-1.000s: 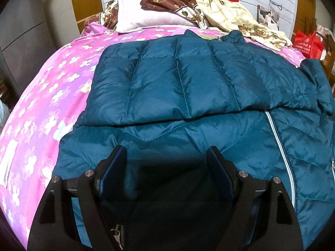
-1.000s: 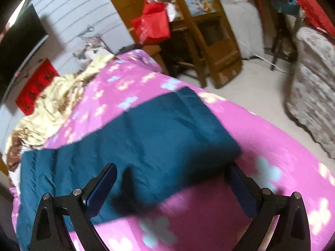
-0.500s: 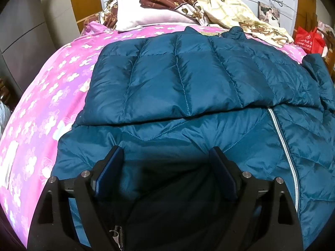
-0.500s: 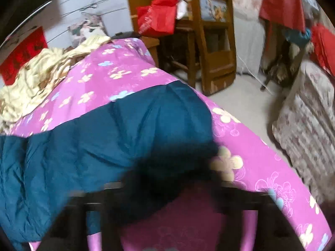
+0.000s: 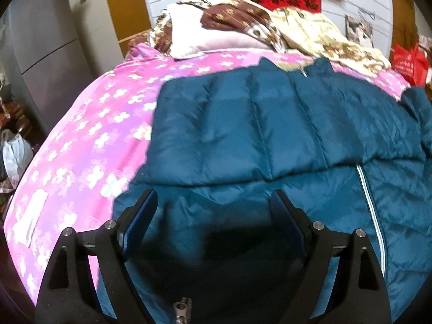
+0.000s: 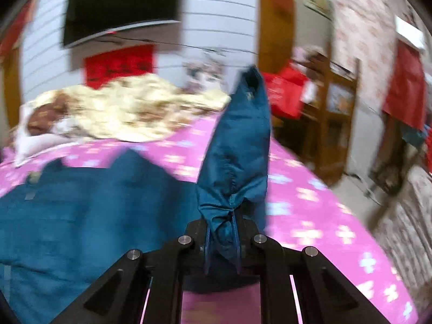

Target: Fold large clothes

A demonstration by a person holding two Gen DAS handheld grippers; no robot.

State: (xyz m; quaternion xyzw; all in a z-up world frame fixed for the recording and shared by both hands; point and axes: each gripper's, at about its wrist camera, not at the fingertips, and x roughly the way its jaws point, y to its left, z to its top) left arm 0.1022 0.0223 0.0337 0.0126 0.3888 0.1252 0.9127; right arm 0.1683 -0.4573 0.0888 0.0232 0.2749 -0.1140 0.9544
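Note:
A teal quilted down jacket (image 5: 256, 140) lies spread on the pink flowered bedspread (image 5: 89, 140), one side folded over its body, a silver zipper (image 5: 370, 205) running down the front. My left gripper (image 5: 214, 213) hovers open just over the jacket's near hem, nothing between its fingers. In the right wrist view my right gripper (image 6: 222, 239) is shut on the bunched end of the jacket's sleeve (image 6: 240, 145), which is lifted off the bed and stands up in front of the camera. The rest of the jacket (image 6: 81, 202) lies flat at the left.
Pillows and a yellow-brown blanket (image 5: 270, 24) are piled at the head of the bed. A grey cabinet (image 5: 40, 48) and a white bag (image 5: 16, 156) stand left of the bed. Red bags and a wooden shelf (image 6: 329, 113) stand off the right side, with a patterned sofa (image 6: 415, 229) nearby.
My right gripper closed on the sleeve end, lifted it and swung it up and to the left with a roll. The left gripper barely shifted, tilting slightly upward.

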